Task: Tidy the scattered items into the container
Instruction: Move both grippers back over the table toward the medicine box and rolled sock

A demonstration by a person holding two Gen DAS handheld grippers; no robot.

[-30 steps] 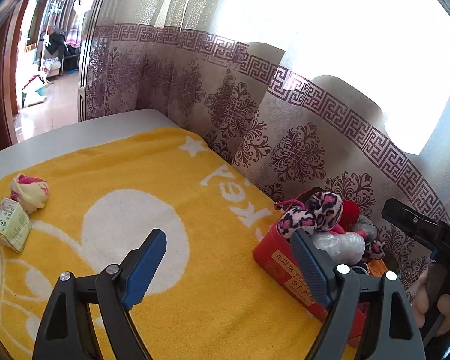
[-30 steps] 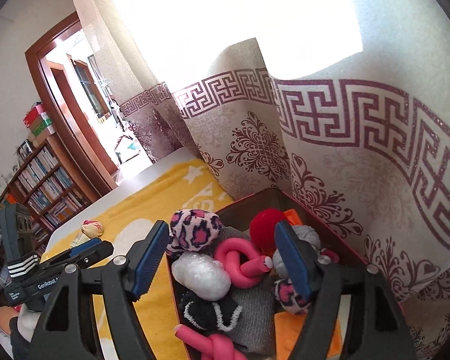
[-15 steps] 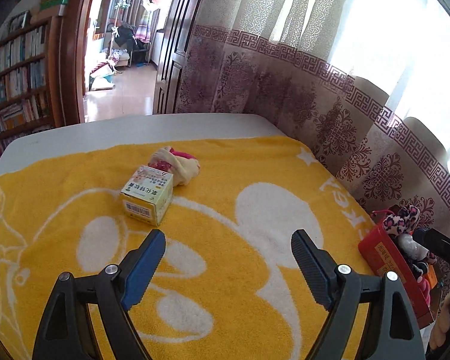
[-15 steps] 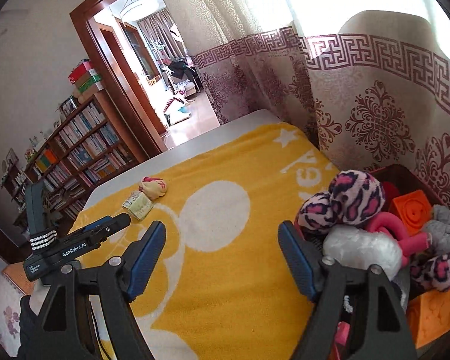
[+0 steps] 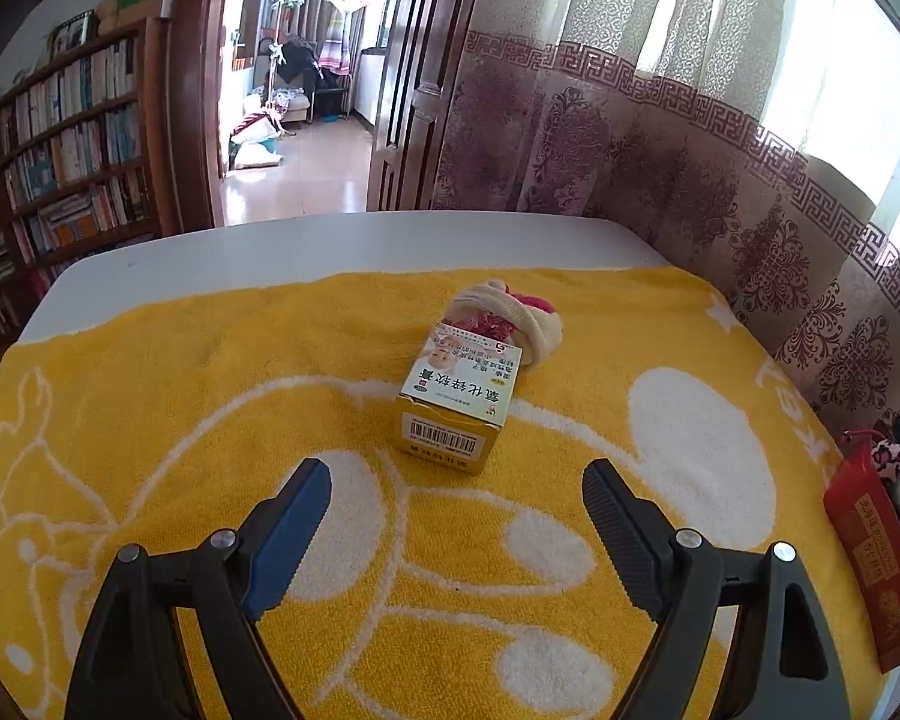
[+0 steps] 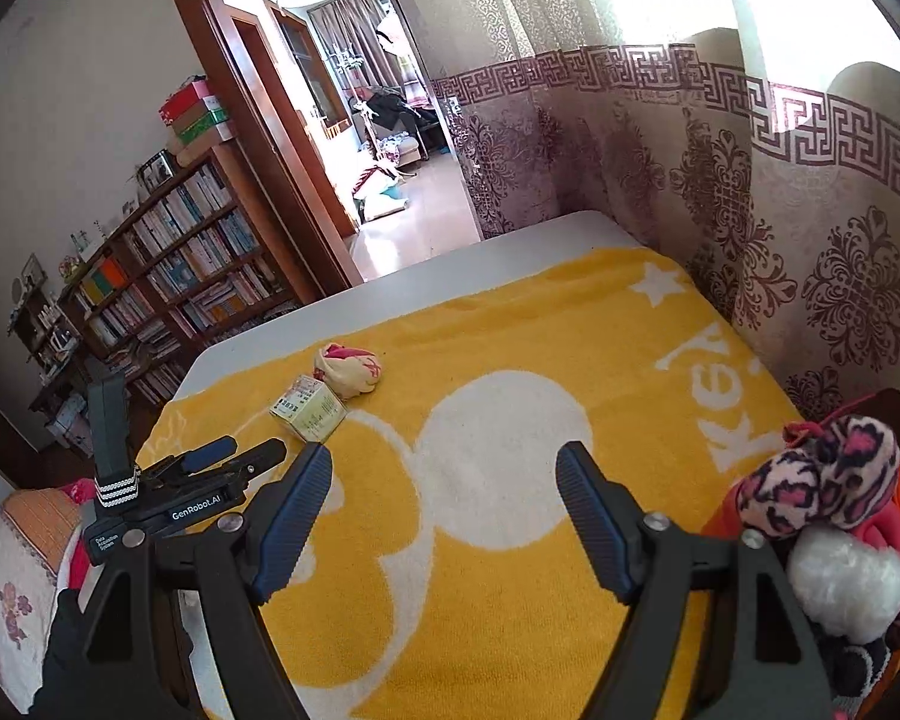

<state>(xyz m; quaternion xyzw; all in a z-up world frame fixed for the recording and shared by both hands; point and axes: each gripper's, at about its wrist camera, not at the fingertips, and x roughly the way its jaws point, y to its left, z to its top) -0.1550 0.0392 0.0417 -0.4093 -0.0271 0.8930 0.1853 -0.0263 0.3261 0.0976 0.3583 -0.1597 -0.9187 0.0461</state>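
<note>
A: Taking the small carton (image 5: 455,401) as the landmark: how would it handle?

B: It looks like a light cardboard medicine box, stiff at the edges but easy to crush. Its two long side faces seem the best place to pinch it. It lies on the yellow towel (image 5: 210,372) that covers the tabletop (image 5: 222,246).

A: And the left hand-held gripper (image 5: 456,504)?

B: It sits just short of the carton, aimed straight at it, with its jaws standing wide and nothing between them. The gap looks wider than the box.

A: What lies behind the carton?

B: A balled sock (image 5: 513,315), cream and pink, touches its far end. It is soft and light, so it would probably squash under any pinch across its middle.

A: Further right?

B: The right hand-held gripper (image 6: 444,504) is well apart from the carton, also spread wide and empty. The red container (image 5: 870,546) is far to the carton's right, heaped with soft things.
</note>
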